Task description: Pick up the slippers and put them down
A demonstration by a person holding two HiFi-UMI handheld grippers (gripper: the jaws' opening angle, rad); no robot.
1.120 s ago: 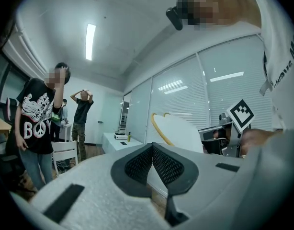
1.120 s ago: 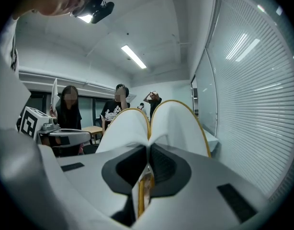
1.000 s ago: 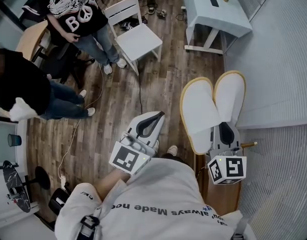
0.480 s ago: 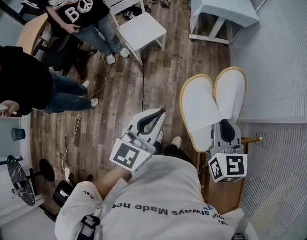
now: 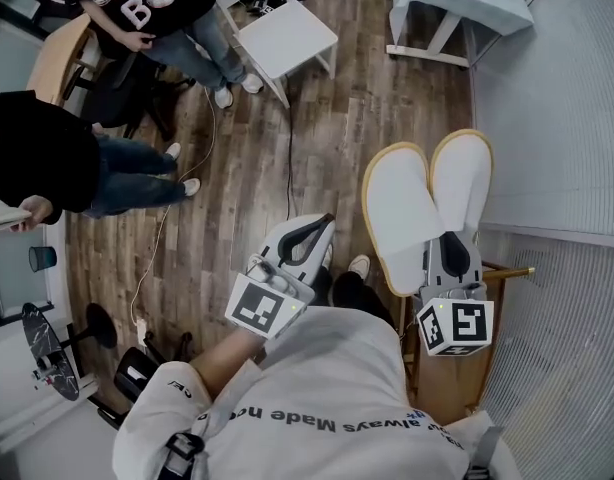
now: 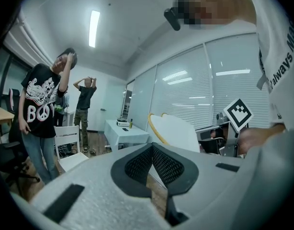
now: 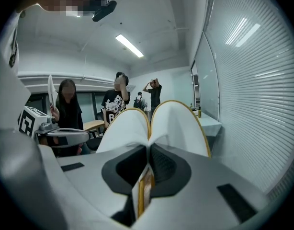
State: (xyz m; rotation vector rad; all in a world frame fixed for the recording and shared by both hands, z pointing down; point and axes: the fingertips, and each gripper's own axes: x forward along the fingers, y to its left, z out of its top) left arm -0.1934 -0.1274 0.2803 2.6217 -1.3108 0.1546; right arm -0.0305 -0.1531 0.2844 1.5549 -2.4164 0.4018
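The right tongs (image 5: 455, 256) are pinching the pair of white, yellow-edged slippers (image 5: 405, 208) at their heel ends. In the head view the two soles are lying side by side and fanning out toward 12 o'clock from the pads. They are hanging above the wooden floor (image 5: 237, 198), with the slatted blinds (image 5: 557, 118) just off at 3 o'clock. In the right gripper view the black pads are pressing together on the yellow rims (a thin strip of yellow is showing between them), and both soles are rising straight ahead.

The left tongs (image 5: 309, 236) are sitting at about 9 o'clock of the right ones, well apart from the slippers. In the left gripper view their meshed pads (image 6: 162, 163) are meeting at the tip with nothing caught between them.

A white chair (image 5: 285, 36) is standing at 11 o'clock of the slippers, and two bystanders (image 5: 57, 158) are standing farther out toward 10 o'clock.
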